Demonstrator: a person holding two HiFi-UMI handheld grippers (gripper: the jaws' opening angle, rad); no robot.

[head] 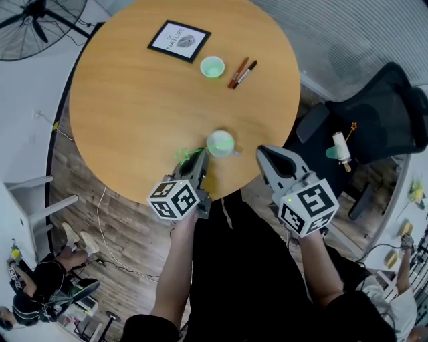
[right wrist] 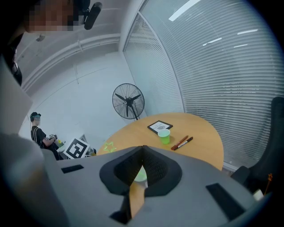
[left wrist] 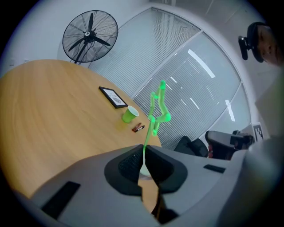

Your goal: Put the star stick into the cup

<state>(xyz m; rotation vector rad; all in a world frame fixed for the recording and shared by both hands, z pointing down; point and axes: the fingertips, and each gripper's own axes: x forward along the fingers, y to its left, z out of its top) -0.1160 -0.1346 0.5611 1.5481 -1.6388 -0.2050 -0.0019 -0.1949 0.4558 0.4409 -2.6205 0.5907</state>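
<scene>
A thin green star stick stands up from my left gripper, which is shut on its stem. In the head view the star hangs over the table's near edge, just left of a pale cup, and the left gripper is beside that cup. My right gripper hovers to the cup's right with its jaws together and nothing in them. From the right gripper view the right gripper half hides the cup, and the star shows at the left.
A second green cup, two markers and a framed picture lie at the far side of the round wooden table. A black office chair stands off the right edge, a fan at the far left.
</scene>
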